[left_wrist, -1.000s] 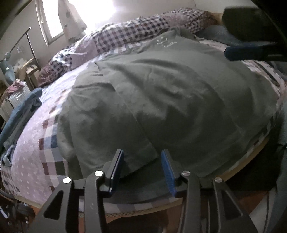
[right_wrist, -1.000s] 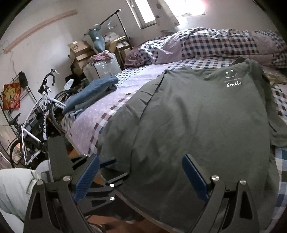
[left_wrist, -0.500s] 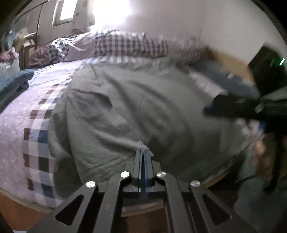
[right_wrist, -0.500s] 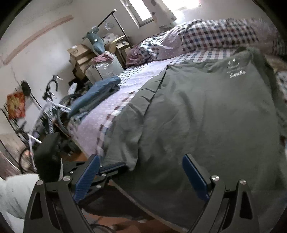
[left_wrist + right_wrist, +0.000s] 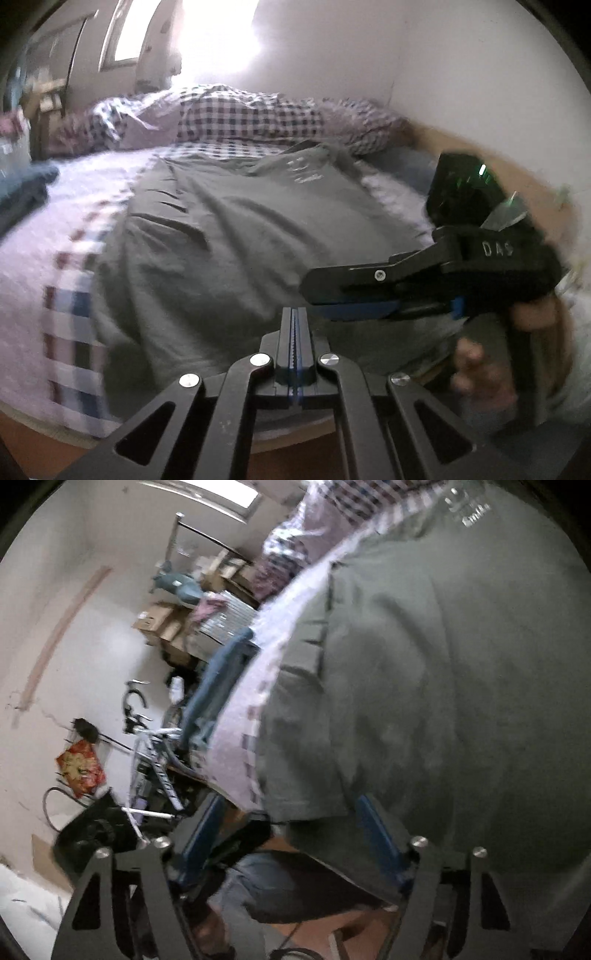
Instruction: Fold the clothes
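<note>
Grey T-shirt (image 5: 236, 236) lies spread flat on the bed (image 5: 40, 240), hem at the near edge, checked quilt (image 5: 243, 114) bunched beyond its collar. Left tool (image 5: 294, 334): jaws fully closed at the hem; whether cloth is pinched, cannot tell. Right tool (image 5: 295, 834): jaws apart and just closing, hem corner between them, pads not yet pressing.

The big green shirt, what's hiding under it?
Under the green shirt lies the bed's lilac sheet with checked patches, showing beside the shirt on the left. The mattress part beneath the shirt is covered, so anything else there cannot be seen.
</note>
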Demonstrator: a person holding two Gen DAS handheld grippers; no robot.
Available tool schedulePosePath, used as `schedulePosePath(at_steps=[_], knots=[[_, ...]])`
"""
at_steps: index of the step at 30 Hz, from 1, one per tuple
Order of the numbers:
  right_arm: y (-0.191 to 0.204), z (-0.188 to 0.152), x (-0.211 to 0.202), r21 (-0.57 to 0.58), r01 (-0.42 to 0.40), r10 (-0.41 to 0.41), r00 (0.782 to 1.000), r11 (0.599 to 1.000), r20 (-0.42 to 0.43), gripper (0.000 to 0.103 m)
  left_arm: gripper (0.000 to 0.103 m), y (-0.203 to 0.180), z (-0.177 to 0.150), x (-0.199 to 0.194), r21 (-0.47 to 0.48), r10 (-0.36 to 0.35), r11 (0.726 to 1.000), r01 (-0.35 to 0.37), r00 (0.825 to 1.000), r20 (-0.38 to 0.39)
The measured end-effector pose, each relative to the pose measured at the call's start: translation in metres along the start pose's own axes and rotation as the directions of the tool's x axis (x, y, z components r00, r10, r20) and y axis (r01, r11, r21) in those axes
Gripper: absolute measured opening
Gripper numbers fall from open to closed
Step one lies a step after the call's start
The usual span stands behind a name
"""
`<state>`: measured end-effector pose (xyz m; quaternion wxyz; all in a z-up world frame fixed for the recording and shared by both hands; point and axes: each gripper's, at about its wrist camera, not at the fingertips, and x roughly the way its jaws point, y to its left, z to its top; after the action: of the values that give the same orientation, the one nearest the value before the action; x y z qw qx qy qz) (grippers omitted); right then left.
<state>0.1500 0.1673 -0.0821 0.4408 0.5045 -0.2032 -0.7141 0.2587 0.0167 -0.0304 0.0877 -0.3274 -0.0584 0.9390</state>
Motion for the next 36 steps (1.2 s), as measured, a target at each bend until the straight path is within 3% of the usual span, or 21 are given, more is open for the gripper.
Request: schedulePosePath(at_steps=[1, 5, 7, 12, 14, 22, 25, 27, 29, 32, 36], knots=[[-0.001, 0.0, 0.001, -0.001, 0.02, -0.02, 1.0, 1.0, 0.0, 0.068, 0.0, -0.002, -0.002, 0.002, 0.021, 0.034, 0.999, -0.034, 0.999, -0.012], [-0.008, 0.007, -0.013, 0.017, 0.048, -0.049, 0.996, 0.999, 0.068, 0.068, 0.003, -0.003, -0.014, 0.017, 0.09, 0.134, 0.988, -0.126, 0.988, -0.081], [-0.011, 0.01, -0.019, 0.027, 0.049, -0.051, 0.994, 0.998, 0.094, 0.068, 0.01, -0.007, -0.018, 0.027, 0.136, 0.174, 0.978, -0.159, 0.979, -0.107], [-0.013, 0.011, -0.023, 0.025, 0.058, -0.06, 0.993, 0.998, 0.104, 0.068, 0.054, -0.017, -0.024, 0.041, 0.216, 0.232, 0.955, -0.204, 0.966, -0.114], [-0.012, 0.012, -0.023, 0.015, 0.063, -0.064, 0.992, 0.998, 0.107, 0.068, 0.061, -0.018, -0.024, 0.045, 0.227, 0.241, 0.951, -0.212, 0.964, -0.109], [-0.017, 0.014, -0.032, 0.026, 0.05, -0.053, 0.99, 0.998, 0.133, 0.068, 0.06, -0.005, -0.027, 0.066, 0.204, 0.268, 0.951, -0.232, 0.948, -0.17], [-0.017, 0.015, -0.034, 0.025, 0.051, -0.053, 0.989, 0.998, 0.137, 0.069, 0.045, 0.001, -0.026, 0.068, 0.181, 0.276, 0.953, -0.244, 0.944, -0.18], [-0.016, 0.015, -0.034, 0.019, 0.056, -0.058, 0.989, 0.998, 0.138, 0.069, 0.02, 0.005, -0.024, 0.065, 0.154, 0.267, 0.958, -0.241, 0.947, -0.18], [-0.015, 0.015, -0.034, 0.014, 0.061, -0.062, 0.988, 0.998, 0.139, 0.069, 0.01, 0.009, -0.022, 0.062, 0.123, 0.251, 0.965, -0.232, 0.951, -0.179], [-0.013, 0.014, -0.031, 0.002, 0.064, -0.064, 0.989, 0.998, 0.133, 0.069, 0.006, 0.013, -0.02, 0.061, 0.098, 0.22, 0.974, -0.205, 0.958, -0.182], [-0.012, 0.013, -0.025, -0.004, 0.059, -0.058, 0.992, 0.998, 0.11, 0.069, 0.006, 0.009, -0.016, 0.05, 0.054, 0.141, 0.989, -0.135, 0.98, -0.139]])
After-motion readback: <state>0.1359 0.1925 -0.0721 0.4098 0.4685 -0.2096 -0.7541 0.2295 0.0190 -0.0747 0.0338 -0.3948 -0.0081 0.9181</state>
